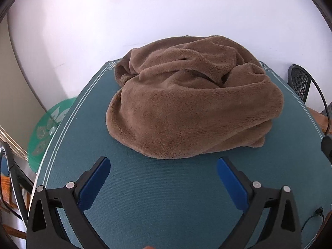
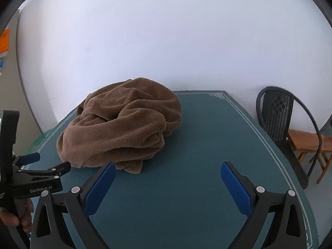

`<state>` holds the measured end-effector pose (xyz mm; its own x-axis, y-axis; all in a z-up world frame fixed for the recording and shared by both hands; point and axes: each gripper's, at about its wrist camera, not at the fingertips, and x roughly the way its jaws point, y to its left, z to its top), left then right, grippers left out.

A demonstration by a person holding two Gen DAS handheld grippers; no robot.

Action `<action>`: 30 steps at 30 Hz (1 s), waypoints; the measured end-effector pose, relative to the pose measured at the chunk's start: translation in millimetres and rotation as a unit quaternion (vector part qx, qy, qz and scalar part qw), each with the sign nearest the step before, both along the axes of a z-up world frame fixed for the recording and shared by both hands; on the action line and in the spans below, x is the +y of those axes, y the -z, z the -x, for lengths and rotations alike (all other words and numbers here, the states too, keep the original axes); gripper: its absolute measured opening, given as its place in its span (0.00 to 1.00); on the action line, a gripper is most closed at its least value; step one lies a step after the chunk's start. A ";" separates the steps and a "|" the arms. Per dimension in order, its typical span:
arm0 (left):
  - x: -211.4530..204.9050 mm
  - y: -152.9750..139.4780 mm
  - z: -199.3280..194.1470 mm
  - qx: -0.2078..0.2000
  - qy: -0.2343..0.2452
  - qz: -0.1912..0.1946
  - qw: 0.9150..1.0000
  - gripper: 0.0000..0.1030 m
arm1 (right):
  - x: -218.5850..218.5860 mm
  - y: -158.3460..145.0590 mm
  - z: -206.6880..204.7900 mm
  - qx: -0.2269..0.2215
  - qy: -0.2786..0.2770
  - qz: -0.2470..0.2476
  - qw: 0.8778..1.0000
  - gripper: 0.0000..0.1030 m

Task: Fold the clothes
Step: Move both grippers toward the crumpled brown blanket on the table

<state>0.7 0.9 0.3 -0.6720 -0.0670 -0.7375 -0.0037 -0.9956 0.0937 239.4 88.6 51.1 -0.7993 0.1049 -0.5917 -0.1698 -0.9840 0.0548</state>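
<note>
One brand name is readable: "GenRobot.AI" is printed in pale letters on the black body of the left gripper (image 2: 44, 162), seen at the near left edge of the right wrist view. Small white lettering on the same device, lower at the edge, is cut off and cannot be read. Marks on an orange sheet (image 2: 4, 41) at the far left are too blurred to be read.

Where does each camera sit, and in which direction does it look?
Left wrist: sits on the left claw, looking forward at the brown fleece garment straight ahead; both blue fingers show, spread open.
Right wrist: sits on the right claw, facing the teal table mat, garment ahead-left; its open fingers, the left claw and a hand show.
Shared: garment, mat, white wall, black chair.
</note>
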 end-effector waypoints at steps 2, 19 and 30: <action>2.0 -0.2 -1.0 0.005 -0.002 0.001 1.000 1.00 | 1.5 0.3 7.0 -0.001 -0.004 0.004 1.000 0.99; -79.9 47.5 29.8 -0.050 -0.079 -0.067 0.993 1.00 | 14.1 2.4 66.4 -0.006 -0.041 0.033 0.999 0.99; -90.9 69.2 23.2 -0.061 -0.102 -0.050 0.992 1.00 | 10.8 5.5 99.9 -0.018 -0.050 -0.005 0.999 0.99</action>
<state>-22.5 -90.0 -69.0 -0.5567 -0.1138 -0.8229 0.1932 -0.9811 0.0051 139.5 99.4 45.6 -0.7848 0.0309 -0.6190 -0.0716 -0.9966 0.0410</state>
